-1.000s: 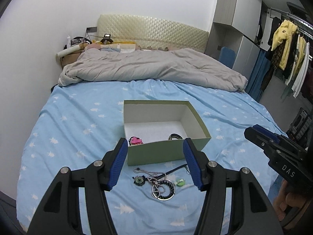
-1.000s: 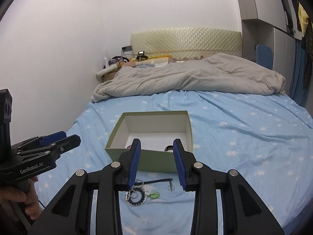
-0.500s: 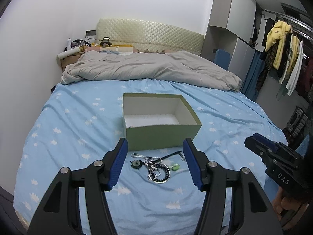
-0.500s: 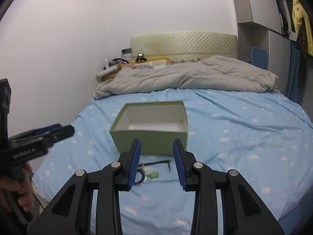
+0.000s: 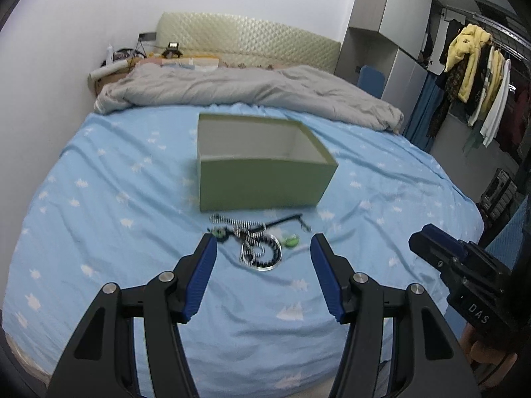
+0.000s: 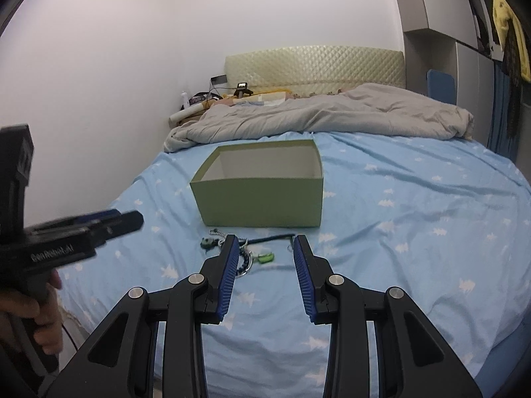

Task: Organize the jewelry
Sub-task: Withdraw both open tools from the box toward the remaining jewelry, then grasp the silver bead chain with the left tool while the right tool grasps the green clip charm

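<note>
An open pale-green box [image 5: 265, 182] stands on the blue bedsheet, and its inside floor is hidden from this low angle. In front of it lies a tangle of jewelry [image 5: 259, 247]: a beaded chain, a dark ring bracelet, a green pendant [image 5: 292, 240] and a black cord [image 5: 285, 220]. My left gripper [image 5: 263, 242] is open and empty, hovering short of the tangle. My right gripper [image 6: 265, 242] is open too, narrower, with nothing between its fingers. In the right wrist view its left finger covers part of the bracelet, while the pendant [image 6: 265, 258] and the box [image 6: 262, 199] show.
A rumpled grey duvet [image 5: 252, 89] lies across the bed behind the box, before a padded headboard [image 5: 249, 43]. Clothes hang on a rack [image 5: 474, 66] at the right. The sheet [image 5: 99, 199] spreads wide either side of the box. A hand [image 6: 30, 311] holds the left gripper's handle.
Both grippers have drawn back from the box and sunk lower. The box now looks farther off and its inner floor has dropped out of sight. Neither opening has changed.
</note>
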